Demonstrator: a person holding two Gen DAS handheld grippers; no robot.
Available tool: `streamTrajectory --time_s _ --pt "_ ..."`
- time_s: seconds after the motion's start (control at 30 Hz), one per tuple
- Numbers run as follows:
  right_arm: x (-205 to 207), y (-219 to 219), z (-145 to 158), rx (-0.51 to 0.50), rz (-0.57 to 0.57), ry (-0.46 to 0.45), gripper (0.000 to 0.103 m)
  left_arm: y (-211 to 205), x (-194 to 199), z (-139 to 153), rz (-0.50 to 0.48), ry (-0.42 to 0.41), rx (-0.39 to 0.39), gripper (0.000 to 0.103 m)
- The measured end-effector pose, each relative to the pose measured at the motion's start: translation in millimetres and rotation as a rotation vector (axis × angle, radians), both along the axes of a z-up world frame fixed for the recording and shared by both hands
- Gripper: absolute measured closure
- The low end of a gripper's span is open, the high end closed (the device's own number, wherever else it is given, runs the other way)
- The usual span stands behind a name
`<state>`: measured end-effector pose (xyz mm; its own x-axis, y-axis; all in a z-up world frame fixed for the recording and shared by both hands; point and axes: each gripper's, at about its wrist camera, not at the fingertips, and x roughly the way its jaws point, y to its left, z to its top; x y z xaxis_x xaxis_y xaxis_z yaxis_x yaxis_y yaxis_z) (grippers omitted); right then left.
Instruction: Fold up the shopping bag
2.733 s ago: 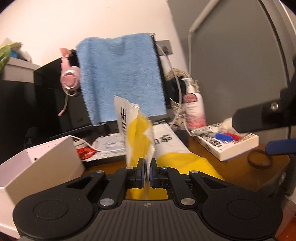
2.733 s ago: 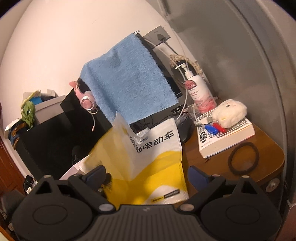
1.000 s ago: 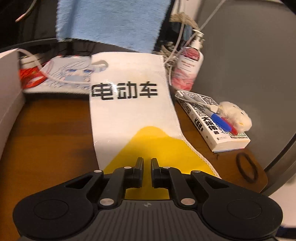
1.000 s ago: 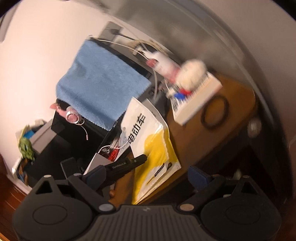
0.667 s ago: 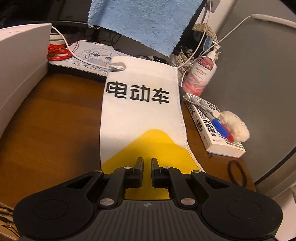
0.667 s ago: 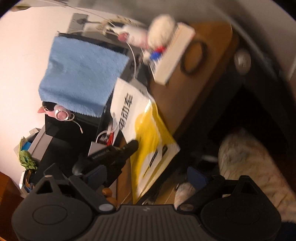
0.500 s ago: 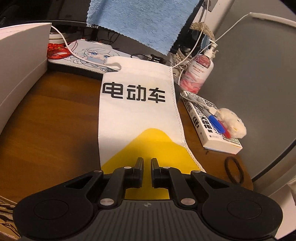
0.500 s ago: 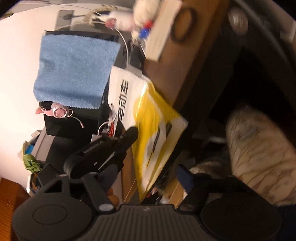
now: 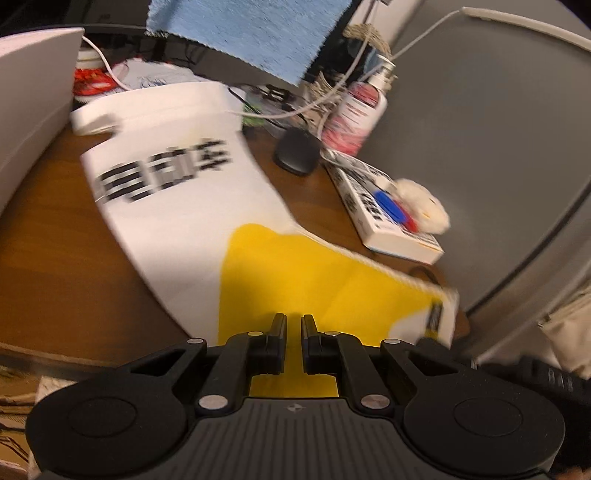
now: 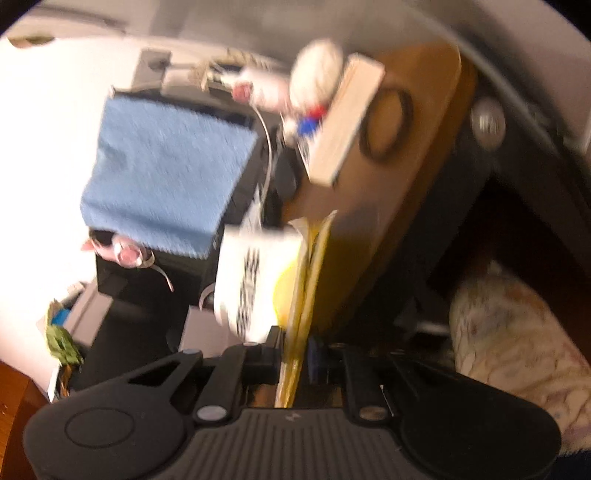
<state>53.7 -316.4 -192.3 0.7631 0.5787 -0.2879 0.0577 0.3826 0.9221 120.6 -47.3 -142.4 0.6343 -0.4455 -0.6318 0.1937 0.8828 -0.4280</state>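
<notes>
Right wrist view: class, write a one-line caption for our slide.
Right gripper clamps the yellow edge of the shopping bag at the wooden table rim.

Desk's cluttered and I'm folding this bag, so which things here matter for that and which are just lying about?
For the job: shopping bag; right gripper, clamped on its yellow edge; left gripper, over the yellow part.

Lying about: book, blue towel, pump bottle, mouse.

The right gripper was clamped on the yellow edge of the shopping bag, below the blue towel; the view was blurred.
</notes>
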Motion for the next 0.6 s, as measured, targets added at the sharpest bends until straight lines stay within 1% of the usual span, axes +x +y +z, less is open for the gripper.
streamTrajectory --time_s 0.2,0.33,0.4,0.47,0.6 --pt "-1.8 -5.4 7.8 -0.024 -0.033 -0.038 0.089 -11.2 -9.5 -0.7 -0.054 0.016 -0.022 0.095" --pt "-2.9 -9.0 13.0 -0.04 -0.055 -0.063 0.094 -9.7 -9.2 0.8 -0.087 0.02 -0.046 0.095" --pt "5.1 -23.6 15.2 -0.044 -0.049 -0.073 0.096 -3.7 -9.8 6.8 -0.085 0.003 -0.052 0.095" --pt "9.3 -34.0 18.3 -0.042 -0.033 -0.08 0.096 4.0 -10.6 16.1 -0.068 -0.042 -0.028 0.095" --pt "10.5 -48.3 29.7 -0.052 -0.002 -0.092 0.096 20.2 -7.5 35.5 0.014 -0.192 0.109 0.095"
